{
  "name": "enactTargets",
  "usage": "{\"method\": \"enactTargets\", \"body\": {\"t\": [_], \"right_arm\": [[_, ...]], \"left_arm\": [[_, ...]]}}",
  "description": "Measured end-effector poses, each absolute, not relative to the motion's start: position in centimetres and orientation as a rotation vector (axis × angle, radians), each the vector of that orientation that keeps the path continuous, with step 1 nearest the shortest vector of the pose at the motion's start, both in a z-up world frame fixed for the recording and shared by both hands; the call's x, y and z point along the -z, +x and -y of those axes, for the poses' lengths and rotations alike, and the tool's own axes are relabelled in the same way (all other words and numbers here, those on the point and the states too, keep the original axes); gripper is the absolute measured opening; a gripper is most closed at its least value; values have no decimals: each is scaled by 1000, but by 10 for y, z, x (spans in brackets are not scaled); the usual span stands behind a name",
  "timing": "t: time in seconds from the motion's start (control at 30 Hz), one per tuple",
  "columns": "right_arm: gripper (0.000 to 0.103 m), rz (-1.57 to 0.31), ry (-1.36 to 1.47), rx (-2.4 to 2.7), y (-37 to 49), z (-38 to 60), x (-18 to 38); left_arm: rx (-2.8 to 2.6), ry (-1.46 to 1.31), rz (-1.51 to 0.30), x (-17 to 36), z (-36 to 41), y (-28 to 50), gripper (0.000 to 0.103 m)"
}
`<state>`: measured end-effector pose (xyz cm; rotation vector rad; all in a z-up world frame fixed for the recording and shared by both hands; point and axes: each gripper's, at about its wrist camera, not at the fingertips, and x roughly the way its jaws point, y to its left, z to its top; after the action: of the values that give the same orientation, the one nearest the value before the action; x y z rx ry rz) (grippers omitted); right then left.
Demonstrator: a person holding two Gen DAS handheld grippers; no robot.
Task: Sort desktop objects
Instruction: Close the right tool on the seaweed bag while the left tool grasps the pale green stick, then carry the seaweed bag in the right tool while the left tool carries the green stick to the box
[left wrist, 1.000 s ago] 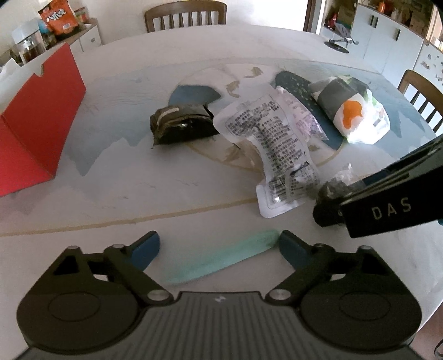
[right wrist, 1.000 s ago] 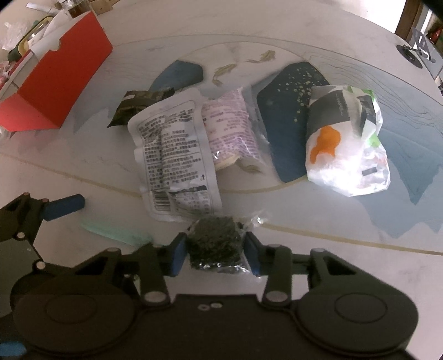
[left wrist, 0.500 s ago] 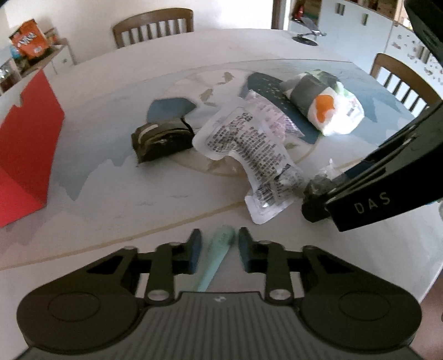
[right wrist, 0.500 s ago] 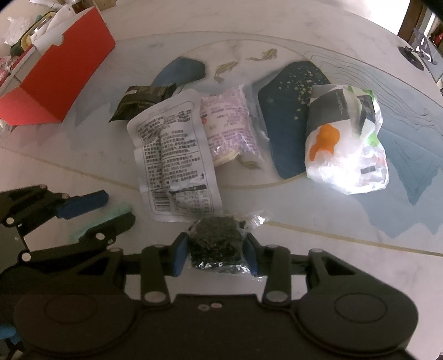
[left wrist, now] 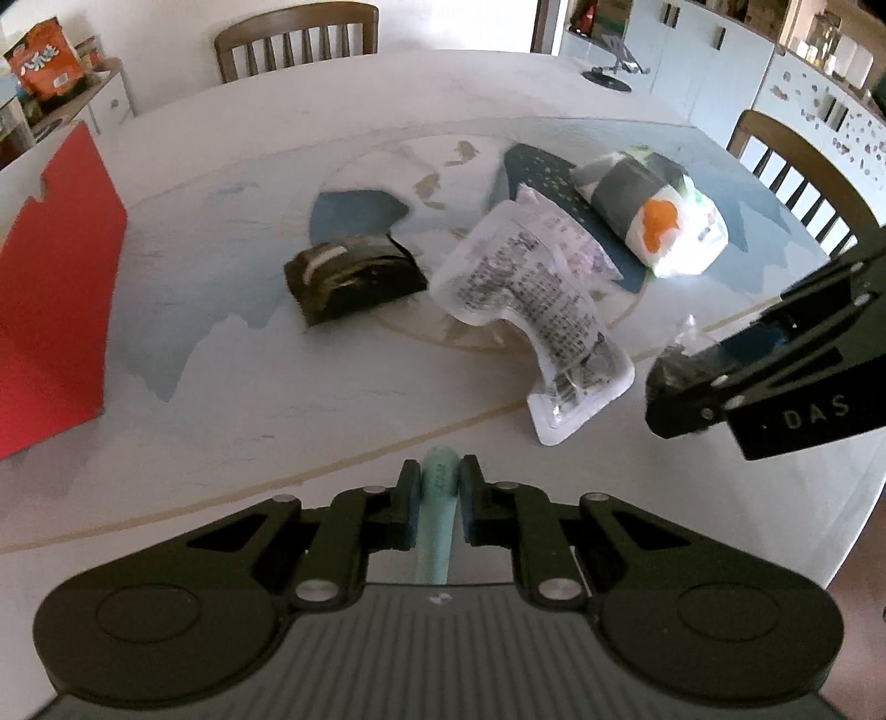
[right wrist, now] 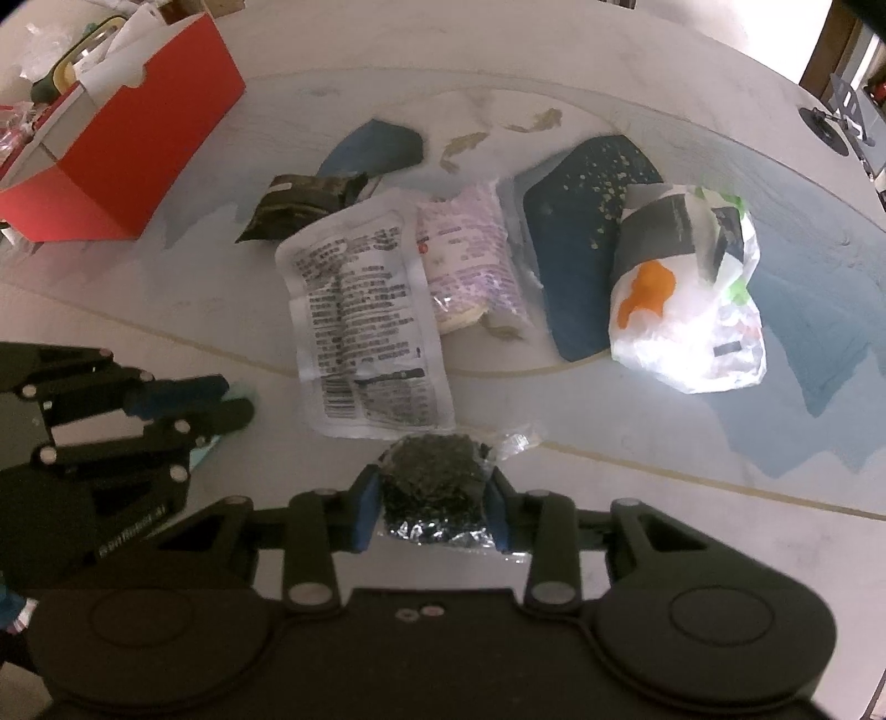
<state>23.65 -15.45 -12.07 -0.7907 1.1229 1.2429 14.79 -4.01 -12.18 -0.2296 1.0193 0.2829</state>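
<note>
My left gripper (left wrist: 440, 468) is closing its jaws, and the pads press on a flat mint-green stick (left wrist: 437, 531) just above the table's near edge. To its right, my right gripper (right wrist: 433, 477) is also closing; its pads squeeze a small clear packet of dark crumbly stuff (right wrist: 429, 501). Further out lie a white printed pouch (left wrist: 531, 299), a dark wrapped bundle (left wrist: 354, 271), a pink-print packet (right wrist: 470, 271) and a white bag with an orange mark (left wrist: 659, 221). In the right wrist view the left gripper (right wrist: 232, 396) sits at the left.
An open red box (right wrist: 127, 138) stands at the table's (left wrist: 221, 387) far left. Wooden chairs stand at the back (left wrist: 296, 33) and at the right (left wrist: 803, 171). White cabinets line the back right wall. The table edge curves close on the right.
The left jaws went from wide open around the green stick to shut on it, and the gripper rose a little with it. The right gripper stayed in place, holding its dark packet.
</note>
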Motion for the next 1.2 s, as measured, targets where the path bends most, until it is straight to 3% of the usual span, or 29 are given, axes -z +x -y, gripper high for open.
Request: {"method": "enactTargets", "body": {"t": [0.77,1.2], "right_arm": [[37,-1122,-781,-1261,208,141,63],[37,-1101,-779,-1275,173,116,31]], "left_arm": [[-251,-218,-940,68,-8,121,12],[-232,-192,-874,35,-46,96,6]]}}
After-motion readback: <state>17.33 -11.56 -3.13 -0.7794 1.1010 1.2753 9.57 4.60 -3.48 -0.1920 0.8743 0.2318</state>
